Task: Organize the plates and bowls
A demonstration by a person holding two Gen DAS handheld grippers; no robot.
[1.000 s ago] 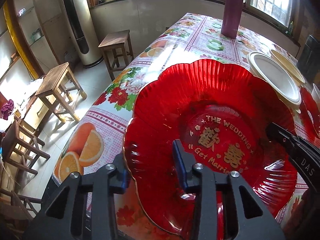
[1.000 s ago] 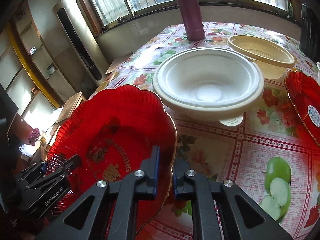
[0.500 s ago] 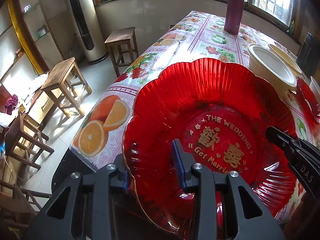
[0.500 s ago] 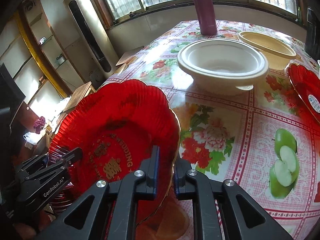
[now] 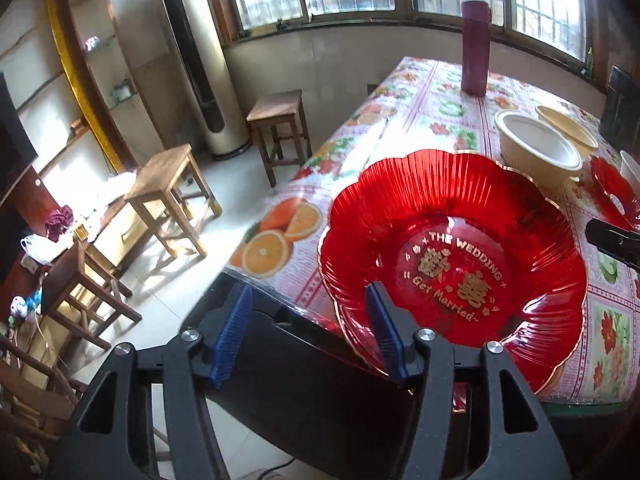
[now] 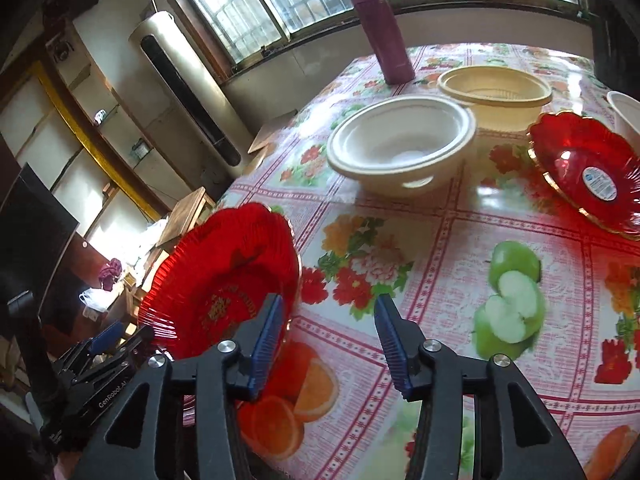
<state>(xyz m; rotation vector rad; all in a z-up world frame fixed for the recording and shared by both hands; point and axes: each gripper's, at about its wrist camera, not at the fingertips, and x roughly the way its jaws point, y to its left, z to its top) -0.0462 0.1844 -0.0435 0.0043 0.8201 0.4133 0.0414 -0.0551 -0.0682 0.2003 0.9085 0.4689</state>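
Note:
A red scalloped wedding plate [image 5: 456, 264] lies at the near left corner of the table; it also shows in the right wrist view [image 6: 220, 276]. My left gripper [image 5: 306, 334] is open, its right finger [image 5: 384, 332] over the plate's near rim. My right gripper [image 6: 326, 346] is open and empty, just right of the plate. A white bowl [image 6: 400, 148], a cream bowl [image 6: 494, 94] and a second red plate [image 6: 586, 176] stand farther back.
A purple flask [image 6: 380, 28] stands at the table's far edge. A flowered tablecloth [image 6: 440, 264] covers the table. Wooden stools [image 5: 172, 196] stand on the floor to the left. A dark object [image 5: 320, 400] sits below the table's near edge.
Both grippers have opened and let go of the red wedding plate, which now lies on the table corner. Both have pulled back toward the table's near edge.

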